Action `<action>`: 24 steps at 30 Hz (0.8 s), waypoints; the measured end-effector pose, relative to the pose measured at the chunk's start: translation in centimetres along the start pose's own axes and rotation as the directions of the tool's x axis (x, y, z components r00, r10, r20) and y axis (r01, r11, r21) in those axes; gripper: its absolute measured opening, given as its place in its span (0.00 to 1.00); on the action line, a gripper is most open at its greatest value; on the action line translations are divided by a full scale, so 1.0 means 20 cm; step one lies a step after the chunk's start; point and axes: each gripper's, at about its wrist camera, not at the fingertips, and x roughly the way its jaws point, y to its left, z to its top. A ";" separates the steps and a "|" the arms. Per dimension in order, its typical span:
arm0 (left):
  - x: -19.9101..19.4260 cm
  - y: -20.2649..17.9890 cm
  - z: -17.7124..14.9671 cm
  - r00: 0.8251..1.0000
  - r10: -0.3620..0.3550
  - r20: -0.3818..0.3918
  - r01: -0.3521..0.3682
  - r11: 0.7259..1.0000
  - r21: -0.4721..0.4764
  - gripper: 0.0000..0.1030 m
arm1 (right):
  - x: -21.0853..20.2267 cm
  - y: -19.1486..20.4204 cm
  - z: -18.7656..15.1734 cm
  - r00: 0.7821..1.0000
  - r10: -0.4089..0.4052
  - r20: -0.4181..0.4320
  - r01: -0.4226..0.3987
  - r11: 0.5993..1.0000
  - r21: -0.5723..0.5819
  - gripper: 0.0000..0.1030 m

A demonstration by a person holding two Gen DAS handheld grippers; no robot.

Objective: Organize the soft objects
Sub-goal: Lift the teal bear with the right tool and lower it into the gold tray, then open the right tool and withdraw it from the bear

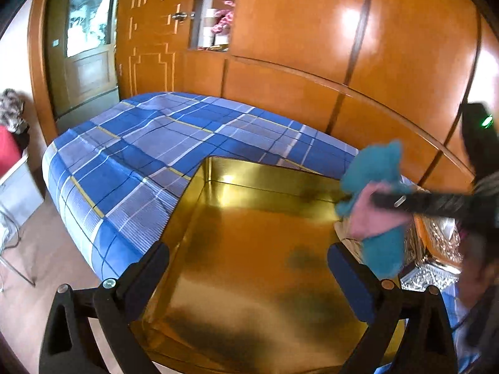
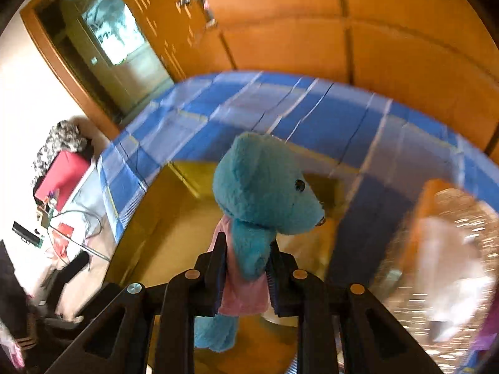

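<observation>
A teal teddy bear in a pink shirt (image 2: 265, 193) is held in my right gripper (image 2: 246, 249), which is shut on its body and carries it above a gold box (image 2: 156, 218). In the left wrist view the bear (image 1: 374, 187) hangs at the box's right edge with the right gripper's dark finger (image 1: 421, 202) across it. My left gripper (image 1: 249, 265) is open and empty, fingers spread over the near part of the gold box (image 1: 249, 233), whose inside is bare.
The box lies on a bed with a blue plaid sheet (image 1: 140, 143). Orange wooden wardrobes (image 1: 343, 46) stand behind it. A glittery patterned lid or box (image 1: 436, 249) sits to the right. A door (image 1: 87, 46) and clutter are at the left.
</observation>
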 end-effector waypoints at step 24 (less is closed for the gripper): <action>-0.07 -0.16 -0.03 0.999 -0.037 0.019 0.036 0.996 0.084 0.99 | -0.34 -0.01 -0.26 0.962 -0.209 0.178 0.226 0.971 -0.076 0.41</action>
